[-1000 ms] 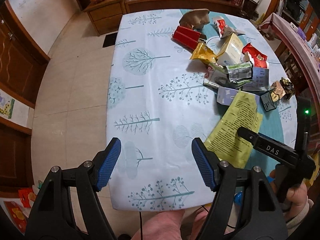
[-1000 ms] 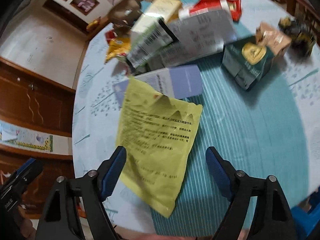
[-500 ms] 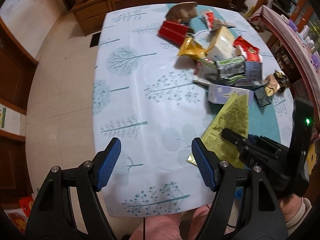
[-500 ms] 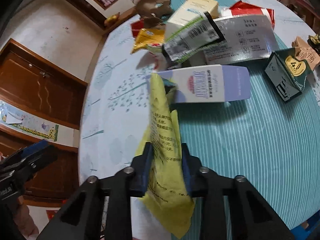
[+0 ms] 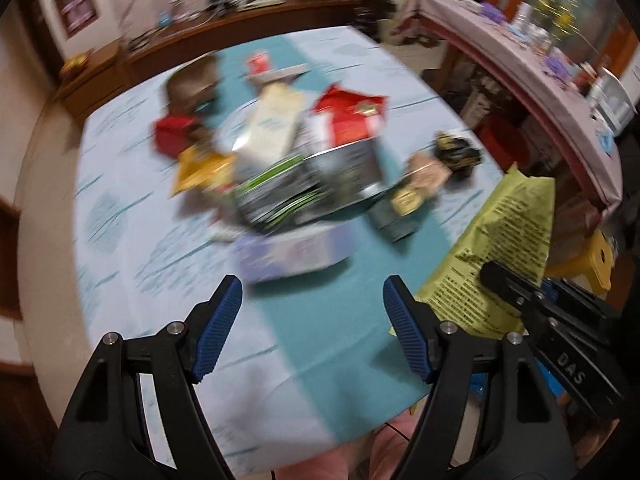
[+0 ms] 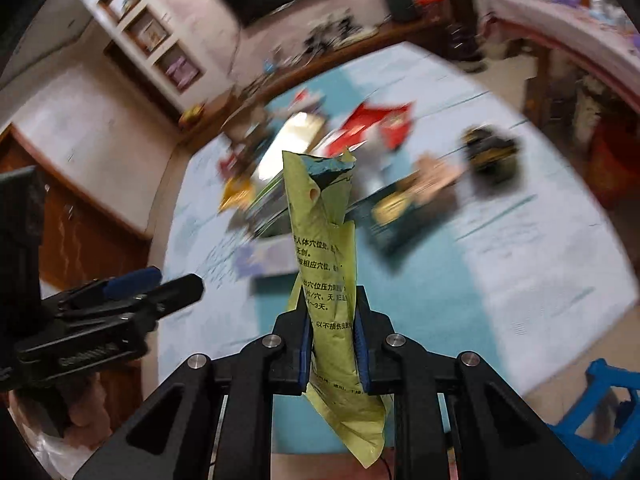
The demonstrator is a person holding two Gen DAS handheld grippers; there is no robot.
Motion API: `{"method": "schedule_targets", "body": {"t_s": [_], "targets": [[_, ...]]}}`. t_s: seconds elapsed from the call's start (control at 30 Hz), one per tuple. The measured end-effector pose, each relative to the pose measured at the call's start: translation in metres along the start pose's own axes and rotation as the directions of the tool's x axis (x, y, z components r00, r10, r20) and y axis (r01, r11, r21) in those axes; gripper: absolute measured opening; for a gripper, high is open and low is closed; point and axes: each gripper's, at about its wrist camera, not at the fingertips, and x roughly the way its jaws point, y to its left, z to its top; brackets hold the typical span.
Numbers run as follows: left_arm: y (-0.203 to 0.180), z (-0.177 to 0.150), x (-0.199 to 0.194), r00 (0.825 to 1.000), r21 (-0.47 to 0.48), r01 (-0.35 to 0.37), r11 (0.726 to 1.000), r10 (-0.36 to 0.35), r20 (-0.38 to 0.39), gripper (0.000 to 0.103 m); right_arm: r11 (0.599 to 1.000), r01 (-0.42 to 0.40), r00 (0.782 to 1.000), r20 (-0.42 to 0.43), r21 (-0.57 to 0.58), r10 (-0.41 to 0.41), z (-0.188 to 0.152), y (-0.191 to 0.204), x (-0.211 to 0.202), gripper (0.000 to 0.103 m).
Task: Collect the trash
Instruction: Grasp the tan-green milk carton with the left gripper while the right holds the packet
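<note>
A yellow printed packet (image 6: 324, 240) stands upright between the pads of my right gripper (image 6: 331, 308), lifted off the table; its jaws are closing on it. In the left wrist view the same yellow packet (image 5: 508, 232) hangs at the right, with the right gripper (image 5: 496, 276) clamped on its lower edge. My left gripper (image 5: 311, 284) is open with nothing between its fingers, above the teal stripe of the tablecloth (image 5: 320, 360), just short of a lavender box (image 5: 288, 256). Behind it lies a blurred pile of wrappers and cartons (image 5: 300, 168).
A blue stool (image 6: 600, 392) and a yellow stool (image 5: 596, 256) stand off the table's right side. A long pink-covered counter (image 5: 520, 60) runs along the right. A wooden sideboard (image 5: 240, 12) lines the far wall.
My right gripper closed on the yellow packet and raised it off the table. My left gripper swung right, from the bare cloth toward the pile of trash, still open.
</note>
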Motion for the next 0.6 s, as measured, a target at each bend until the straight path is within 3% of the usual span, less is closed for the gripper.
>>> {"method": "schedule_targets", "body": {"t_s": [0.1, 0.27, 0.6], "targets": [[-0.035, 0.021, 0.015, 0.999, 0.052, 0.044, 0.998, -0.045, 0.023, 0.071, 0.997, 0.059, 0.997, 0.046, 0.042, -0.061, 0.006, -0.034, -0.019, 0.017], [-0.079, 0.046, 0.05, 0.998, 0.141, 0.062, 0.988, -0.064, 0.013, 0.071, 0.989, 0.092, 0.993, 0.059, 0.119, -0.099, 0.007, -0.094, -0.045, 0.017], [-0.115, 0.072, 0.132, 0.996, 0.236, 0.062, 0.97, -0.044, -0.081, 0.071, 0.981, 0.085, 0.995, 0.033, 0.173, -0.092, 0.0, -0.151, -0.03, 0.017]]}}
